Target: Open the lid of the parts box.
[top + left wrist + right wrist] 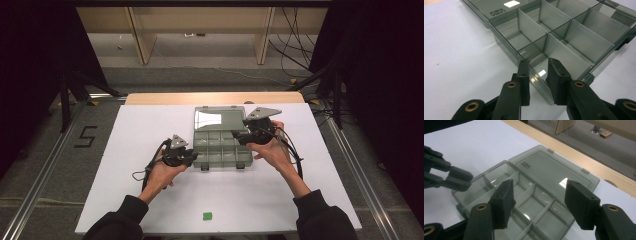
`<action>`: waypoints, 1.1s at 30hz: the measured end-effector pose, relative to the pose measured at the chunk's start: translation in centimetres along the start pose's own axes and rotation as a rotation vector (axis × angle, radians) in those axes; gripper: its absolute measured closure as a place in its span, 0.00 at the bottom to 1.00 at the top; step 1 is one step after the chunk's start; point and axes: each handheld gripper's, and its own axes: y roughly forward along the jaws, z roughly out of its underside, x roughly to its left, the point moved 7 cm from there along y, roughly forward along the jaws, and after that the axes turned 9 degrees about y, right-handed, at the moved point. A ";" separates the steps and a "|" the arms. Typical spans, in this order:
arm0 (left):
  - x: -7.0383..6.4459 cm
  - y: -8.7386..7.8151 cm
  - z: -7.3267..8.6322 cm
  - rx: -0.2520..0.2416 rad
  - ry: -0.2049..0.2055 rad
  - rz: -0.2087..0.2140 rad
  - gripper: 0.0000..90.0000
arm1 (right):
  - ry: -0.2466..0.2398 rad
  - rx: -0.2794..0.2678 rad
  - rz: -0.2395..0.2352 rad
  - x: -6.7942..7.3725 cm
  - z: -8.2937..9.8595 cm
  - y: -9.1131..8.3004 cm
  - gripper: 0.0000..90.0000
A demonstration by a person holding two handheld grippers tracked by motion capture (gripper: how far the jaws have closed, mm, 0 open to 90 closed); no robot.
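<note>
We see a white table [150, 150] carrying an open grey compartment box [221, 145] and a small green square [207, 216].

A white-topped bench [150, 200] with a pale wooden far edge stands on grey carpet [45, 165]; a painted "5" [86, 136] marks the floor at left; wooden panel legs [141, 37] and loose black cables [295, 45] line the rear; dark curtains [30, 60] flank both sides.
</note>
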 end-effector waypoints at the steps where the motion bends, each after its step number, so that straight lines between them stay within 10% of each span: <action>1: 0.1 0.0 0.0 0.002 0.011 0.000 0.80 | -0.008 -0.004 -0.001 0.2 0.1 0.0 0.45; 16: 0.2 -0.7 -0.4 -0.028 -0.033 -0.004 0.58 | -0.109 0.057 -0.087 3.8 2.6 -1.5 0.36; 33: -1.2 -7.3 -1.1 -0.183 -0.051 0.024 0.38 | -0.183 0.113 -0.193 8.4 4.8 -1.8 0.26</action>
